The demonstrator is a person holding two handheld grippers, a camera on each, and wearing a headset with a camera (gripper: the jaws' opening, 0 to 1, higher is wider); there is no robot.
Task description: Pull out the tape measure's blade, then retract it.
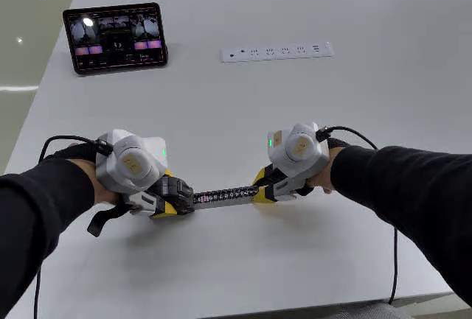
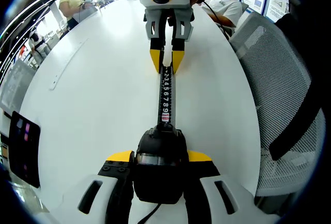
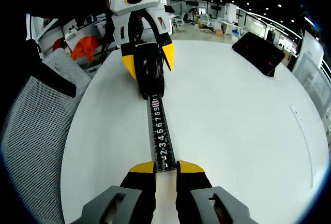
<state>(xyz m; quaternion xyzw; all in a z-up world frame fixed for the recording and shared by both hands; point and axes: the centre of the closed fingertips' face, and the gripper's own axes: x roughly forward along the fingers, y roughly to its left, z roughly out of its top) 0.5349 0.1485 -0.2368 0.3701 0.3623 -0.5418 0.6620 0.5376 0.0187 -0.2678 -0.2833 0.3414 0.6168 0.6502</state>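
Tape measure (image 1: 177, 195) held from both sides, close to me at the white worktop (image 1: 243, 113).
My left hand-held gripper (image 1: 168, 202) squeezes the black tape measure tight between its yellow tips. The blade (image 1: 225, 197) sticks out a short way, numbers facing up. My right hand-held gripper (image 1: 262, 191) pinches the end of the blade. Farther back, a white power strip (image 1: 276, 52) lies flat on the worktop. A tablet (image 1: 116, 37) with a lit screen lies at the far left.
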